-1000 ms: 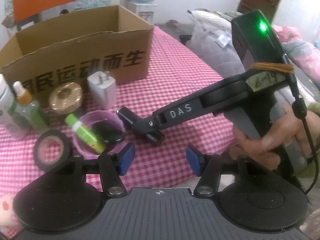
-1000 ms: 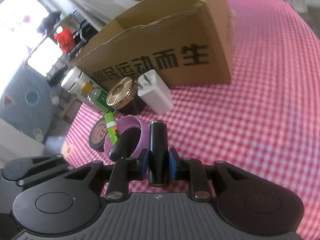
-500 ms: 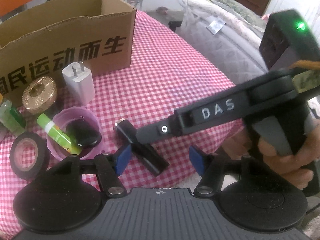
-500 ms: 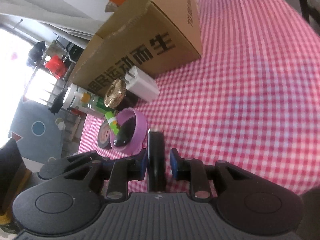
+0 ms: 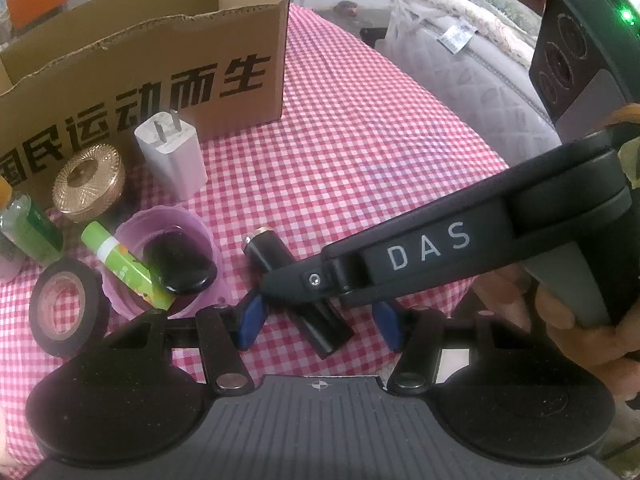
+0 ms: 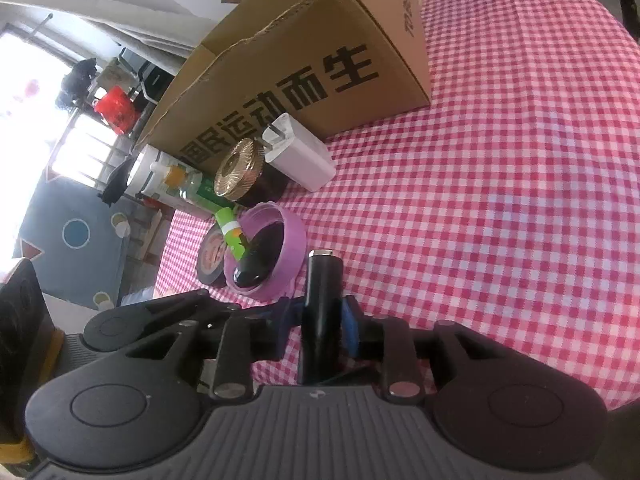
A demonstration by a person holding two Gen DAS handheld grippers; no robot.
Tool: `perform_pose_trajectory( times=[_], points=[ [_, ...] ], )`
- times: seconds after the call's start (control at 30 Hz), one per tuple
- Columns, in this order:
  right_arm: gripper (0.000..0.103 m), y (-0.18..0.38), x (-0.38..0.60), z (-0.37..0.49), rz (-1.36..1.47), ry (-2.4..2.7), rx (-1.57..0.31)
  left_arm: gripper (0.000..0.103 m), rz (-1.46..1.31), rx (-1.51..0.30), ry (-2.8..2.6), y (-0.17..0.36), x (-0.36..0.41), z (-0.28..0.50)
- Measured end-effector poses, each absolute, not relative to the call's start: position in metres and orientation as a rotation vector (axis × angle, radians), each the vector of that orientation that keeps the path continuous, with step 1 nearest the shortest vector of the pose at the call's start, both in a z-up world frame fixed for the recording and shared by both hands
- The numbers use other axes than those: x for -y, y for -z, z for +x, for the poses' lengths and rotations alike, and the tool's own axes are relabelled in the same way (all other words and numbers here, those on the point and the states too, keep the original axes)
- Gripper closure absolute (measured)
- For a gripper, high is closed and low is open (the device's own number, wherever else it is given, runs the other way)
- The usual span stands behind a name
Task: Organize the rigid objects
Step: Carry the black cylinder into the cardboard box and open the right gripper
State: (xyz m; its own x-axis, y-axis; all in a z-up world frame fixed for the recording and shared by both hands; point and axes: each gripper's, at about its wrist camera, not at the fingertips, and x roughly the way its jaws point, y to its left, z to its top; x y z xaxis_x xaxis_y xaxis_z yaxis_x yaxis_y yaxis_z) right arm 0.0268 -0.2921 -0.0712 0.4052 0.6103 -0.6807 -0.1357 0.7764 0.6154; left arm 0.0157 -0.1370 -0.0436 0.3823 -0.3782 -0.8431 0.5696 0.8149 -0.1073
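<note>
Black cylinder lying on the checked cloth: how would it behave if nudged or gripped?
The black cylinder lies on its round side, so a sideways nudge would probably roll it. Its smooth, shiny body may slip in a light grip. It looks rigid, unlikely to flex.

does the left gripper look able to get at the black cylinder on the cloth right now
Probably not cleanly. The black cylinder lies between the open left gripper pads, but the right gripper straddles it, its jaws just opening, and its arm crosses above.

Bright window [image 6: 24, 92], quilted bed [image 5: 472, 76], blue mat [image 6: 76, 236]
</note>
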Motion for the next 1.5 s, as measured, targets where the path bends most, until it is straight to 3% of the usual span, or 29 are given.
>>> perform_pose_trajectory(
  times=[0.17, 0.4, 0.9, 1.17, 1.5],
  points=[
    [0.07, 0.077, 0.3, 0.022, 0.583, -0.518, -1.027, 0.054, 0.215, -0.985, 0.586, 0.043, 0.134, 0.015],
    [0.07, 0.08, 0.313, 0.015, 0.671, -0.511, -0.979, 0.054, 0.246, -0.925, 0.58, 0.036, 0.139, 0.008],
    [0.07, -0.032, 0.286, 0.019, 0.48, -0.6, -0.746, 0.054, 0.196, -0.657, 0.477, -0.055, 0.116, 0.007],
    [0.071, -0.086, 0.256, 0.07, 0.42, -0.701, -0.718, 0.054, 0.143, -0.607, 0.361, -0.094, 0.098, 0.049],
    [0.071, -0.107, 0.245, 0.162, 0.474, -0.749, -0.816, 0.054, 0.085, -0.688, 0.306, -0.109, 0.083, 0.124]
  ],
)
